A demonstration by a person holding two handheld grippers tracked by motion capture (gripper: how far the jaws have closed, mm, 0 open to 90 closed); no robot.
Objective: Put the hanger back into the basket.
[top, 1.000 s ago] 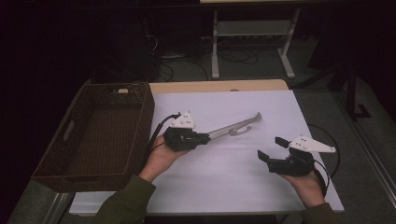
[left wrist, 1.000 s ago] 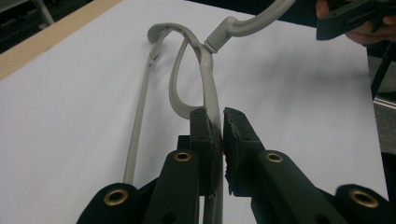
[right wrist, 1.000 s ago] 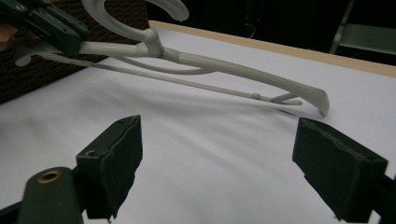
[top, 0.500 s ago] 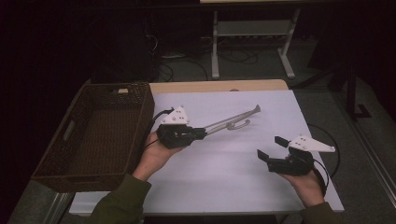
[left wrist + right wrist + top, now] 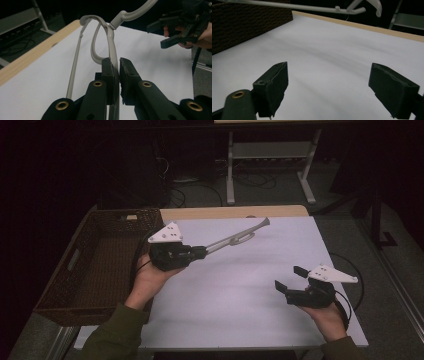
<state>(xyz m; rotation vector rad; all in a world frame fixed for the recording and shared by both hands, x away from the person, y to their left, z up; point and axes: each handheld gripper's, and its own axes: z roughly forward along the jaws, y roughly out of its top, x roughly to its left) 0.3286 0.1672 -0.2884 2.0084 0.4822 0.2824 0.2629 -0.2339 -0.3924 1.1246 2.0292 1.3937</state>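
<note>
A grey plastic clothes hanger hangs in the air over the white table cover, slanting up toward the far right. My left gripper is shut on one end of it, beside the basket. In the left gripper view the pads pinch the hanger's arm, and its hook curls out past the top. My right gripper stands open and empty near the front right of the table, apart from the hanger. It is the far gripper in the left gripper view. Between the right gripper's wide jaws lies bare cover, with the hanger high beyond.
A dark wicker basket stands at the table's left side, with a small pale thing at its far rim. The table's wooden far edge borders the cover. Behind it, a metal stand and cables sit on the dark floor.
My left gripper has lifted the hanger and carried it left, toward the basket. The right gripper has stayed where it was.
</note>
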